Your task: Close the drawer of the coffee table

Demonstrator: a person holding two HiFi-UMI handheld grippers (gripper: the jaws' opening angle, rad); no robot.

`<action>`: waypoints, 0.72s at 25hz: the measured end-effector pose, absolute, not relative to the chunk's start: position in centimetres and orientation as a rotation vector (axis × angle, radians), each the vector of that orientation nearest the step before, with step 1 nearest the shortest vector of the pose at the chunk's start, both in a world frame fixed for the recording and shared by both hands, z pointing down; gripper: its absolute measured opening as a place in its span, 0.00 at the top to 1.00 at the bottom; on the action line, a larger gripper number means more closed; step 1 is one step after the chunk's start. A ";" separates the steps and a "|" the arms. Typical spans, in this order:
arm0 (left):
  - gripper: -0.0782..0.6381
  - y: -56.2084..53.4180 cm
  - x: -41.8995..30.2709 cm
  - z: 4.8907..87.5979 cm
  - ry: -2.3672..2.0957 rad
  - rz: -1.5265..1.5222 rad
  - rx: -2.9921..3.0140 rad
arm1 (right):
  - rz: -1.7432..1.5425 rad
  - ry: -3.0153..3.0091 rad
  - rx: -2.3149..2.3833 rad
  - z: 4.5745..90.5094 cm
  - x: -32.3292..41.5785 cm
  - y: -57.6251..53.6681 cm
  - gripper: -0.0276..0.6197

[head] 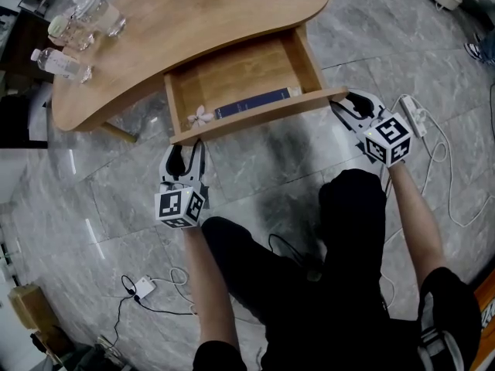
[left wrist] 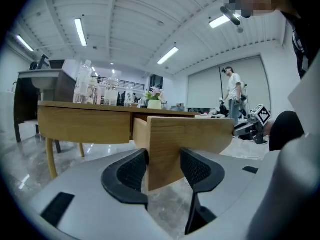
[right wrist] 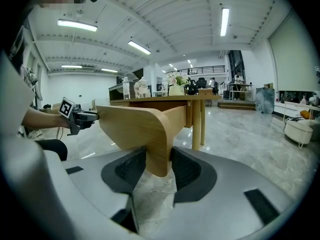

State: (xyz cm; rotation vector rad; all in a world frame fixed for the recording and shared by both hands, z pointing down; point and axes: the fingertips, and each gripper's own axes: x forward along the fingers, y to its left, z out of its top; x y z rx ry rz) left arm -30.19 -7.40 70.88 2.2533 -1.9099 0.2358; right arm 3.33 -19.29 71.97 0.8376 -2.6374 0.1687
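Observation:
The wooden coffee table (head: 193, 22) has its drawer (head: 232, 76) pulled out toward me, with a dark blue book (head: 251, 103) and a small pale flower (head: 199, 117) inside. My left gripper (head: 186, 149) clamps the left end of the drawer front (head: 255, 118), and the right gripper (head: 340, 107) clamps its right end. In the left gripper view the drawer front (left wrist: 190, 139) runs between the pads of the left gripper (left wrist: 162, 166). In the right gripper view the curved end of the drawer front (right wrist: 135, 129) sits pinched in the right gripper (right wrist: 159, 166).
Plastic bottles (head: 62, 64) and jars (head: 85, 18) stand on the table's far left. A white power strip (head: 410, 114) with cables lies on the marble floor at right, and a small adapter (head: 143, 287) with a cord at lower left. My legs (head: 340, 230) are just behind the drawer.

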 end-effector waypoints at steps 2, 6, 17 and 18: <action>0.58 -7.4 -30.2 70.4 -1.922 0.222 2.254 | 0.169 -2.646 0.850 71.6 3.4 -19.3 0.70; 0.58 -8.0 -30.5 69.4 -1.948 0.186 2.256 | 0.164 -2.671 0.874 70.4 3.2 -19.8 0.70; 0.58 -10.1 -31.1 68.5 -2.005 0.152 2.235 | 0.162 -2.683 0.926 69.5 2.6 -22.1 0.70; 0.58 -10.4 -31.1 68.4 -2.010 0.149 2.232 | 0.160 -2.683 0.930 69.4 2.6 -22.5 0.70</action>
